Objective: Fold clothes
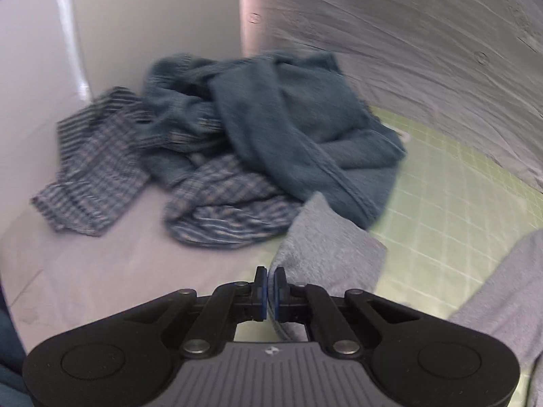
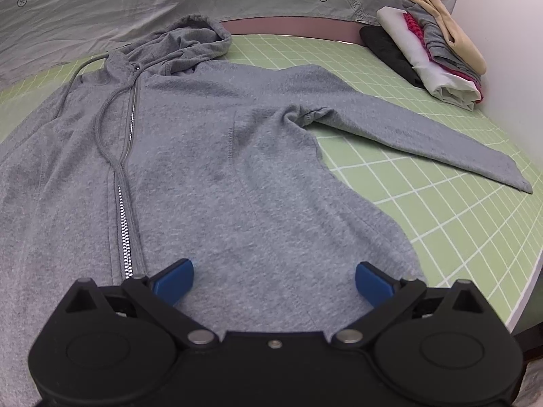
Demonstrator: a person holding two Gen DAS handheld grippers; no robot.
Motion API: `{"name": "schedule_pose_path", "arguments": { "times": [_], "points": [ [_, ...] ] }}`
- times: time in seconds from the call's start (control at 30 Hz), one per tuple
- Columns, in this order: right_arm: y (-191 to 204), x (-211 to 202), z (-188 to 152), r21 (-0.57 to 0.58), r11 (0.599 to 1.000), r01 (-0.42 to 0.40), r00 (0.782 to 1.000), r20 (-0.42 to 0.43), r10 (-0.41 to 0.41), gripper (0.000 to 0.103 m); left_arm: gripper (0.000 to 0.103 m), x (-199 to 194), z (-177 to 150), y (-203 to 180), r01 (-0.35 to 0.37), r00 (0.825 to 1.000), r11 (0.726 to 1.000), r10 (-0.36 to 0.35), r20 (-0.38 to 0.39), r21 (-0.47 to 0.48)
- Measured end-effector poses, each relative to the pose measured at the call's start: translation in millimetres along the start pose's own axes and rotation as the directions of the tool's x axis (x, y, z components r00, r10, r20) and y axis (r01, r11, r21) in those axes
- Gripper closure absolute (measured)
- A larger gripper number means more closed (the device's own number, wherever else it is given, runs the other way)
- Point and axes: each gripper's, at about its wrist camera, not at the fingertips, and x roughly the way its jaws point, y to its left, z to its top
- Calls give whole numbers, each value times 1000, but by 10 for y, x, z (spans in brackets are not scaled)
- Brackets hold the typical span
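Note:
A grey zip hoodie [image 2: 217, 156] lies spread front-up on the green grid mat [image 2: 424, 210], hood at the far side and one sleeve [image 2: 424, 139] stretched out to the right. My right gripper [image 2: 274, 281] hovers open over the hoodie's lower body, right of the zipper [image 2: 125, 227], with only flat fabric under its blue pads. In the left wrist view the other grey sleeve [image 1: 325, 247] stands up in a peak beside the fingers. My left gripper [image 1: 270, 288] is shut, and the sleeve's edge runs into the closed pads.
A heap of blue knit [image 1: 298, 118] and checked clothes [image 1: 101, 156] lies beyond the left gripper on the pale surface. A stack of folded clothes [image 2: 437, 51] sits at the mat's far right corner. A printed grey sheet [image 2: 101, 10] lies behind the mat.

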Motion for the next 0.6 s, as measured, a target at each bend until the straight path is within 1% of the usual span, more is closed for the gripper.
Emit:
{"name": "schedule_pose_path", "arguments": {
  "times": [0.07, 0.1, 0.17, 0.2, 0.27, 0.3, 0.37, 0.47, 0.5, 0.57, 0.6],
  "points": [
    [5, -2, -4, -8, 1000, 0, 1000, 4, 0, 1, 98, -43, -51, 248, -52, 999, 996, 52, -5, -69],
    [5, -5, -10, -7, 1000, 0, 1000, 5, 0, 1, 98, -44, -105, 320, -58, 998, 995, 56, -27, -86],
    [0, -3, -8, 0, 1000, -1, 1000, 3, 1, 1, 92, -46, -213, 464, -72, 995, 990, 63, -73, -118],
    [1, -2, -7, 3, 1000, -1, 1000, 2, 1, 1, 92, -47, -264, 522, -81, 993, 988, 69, -93, -129],
    [5, -1, -1, 2, 1000, 0, 1000, 0, 0, 1, 91, -43, -343, 577, -105, 989, 985, 89, -116, -139],
    [8, -1, 1, 0, 1000, 1, 1000, 0, -1, 1, 89, -41, -360, 612, -102, 989, 982, 84, -122, -156],
    [6, 2, 7, -5, 1000, -1, 1000, -1, 1, 1, 75, -36, -361, 690, -96, 990, 976, 73, -124, -193],
    [-3, 7, 8, -11, 1000, -4, 1000, 0, 4, 1, 64, -16, -282, 734, -106, 991, 975, 89, -97, -197],
    [-1, 6, 4, -11, 1000, -4, 1000, 1, 4, 1, 62, -2, -249, 747, -109, 992, 975, 93, -88, -196],
    [4, 5, -3, -10, 1000, -3, 1000, 3, 3, 1, 50, 89, -161, 769, -100, 992, 975, 84, -90, -199],
    [5, 5, -5, -9, 1000, -2, 1000, 4, 2, 1, 48, 144, -117, 773, -98, 992, 974, 80, -97, -202]
  ]
}}
